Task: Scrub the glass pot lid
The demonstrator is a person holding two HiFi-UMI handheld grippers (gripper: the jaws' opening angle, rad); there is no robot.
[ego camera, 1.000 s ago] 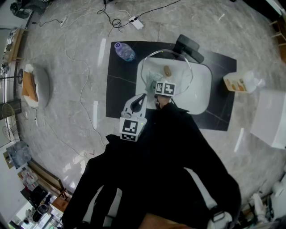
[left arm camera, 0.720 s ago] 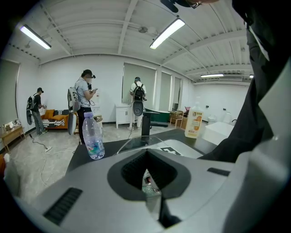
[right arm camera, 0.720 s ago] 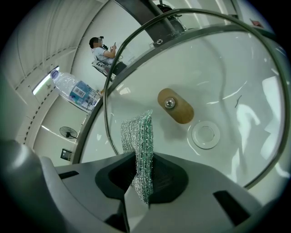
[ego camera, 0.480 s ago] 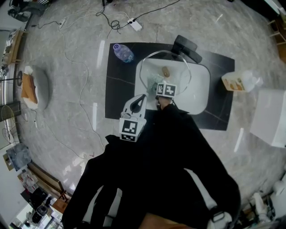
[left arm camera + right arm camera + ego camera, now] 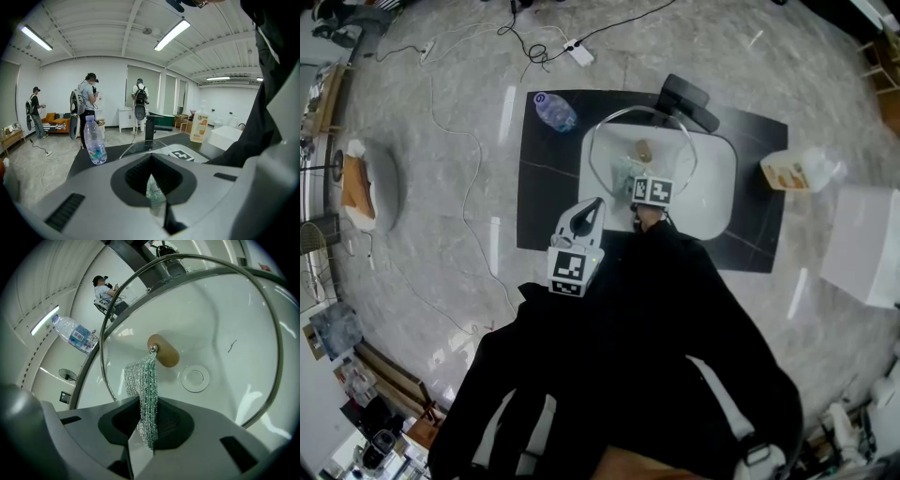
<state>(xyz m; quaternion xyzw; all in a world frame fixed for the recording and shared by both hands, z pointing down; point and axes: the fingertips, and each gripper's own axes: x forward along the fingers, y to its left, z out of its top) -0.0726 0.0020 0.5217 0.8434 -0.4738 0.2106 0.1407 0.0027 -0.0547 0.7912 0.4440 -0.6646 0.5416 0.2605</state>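
1. Over the last second, right gripper (image 5: 143, 437) has slid a little across lid (image 5: 211, 319) toward us. Left gripper (image 5: 157, 206) barely moved. We read this as mid-scrub.
2. Right jaws are clamped on scrubber (image 5: 143, 380), its tip by knob (image 5: 164, 352). Left jaws are narrow, apparently pinching the lid's rim. Lid is tilted over sink (image 5: 712, 187).
3. Head view: right gripper's body covers the scrubber-to-glass contact, and sleeves (image 5: 675, 328) cover both hands.

The glass lid (image 5: 220, 319) has a shiny metal rim (image 5: 279, 345) and wooden knob (image 5: 164, 351); the scrubber (image 5: 143, 380) is glittery mesh.
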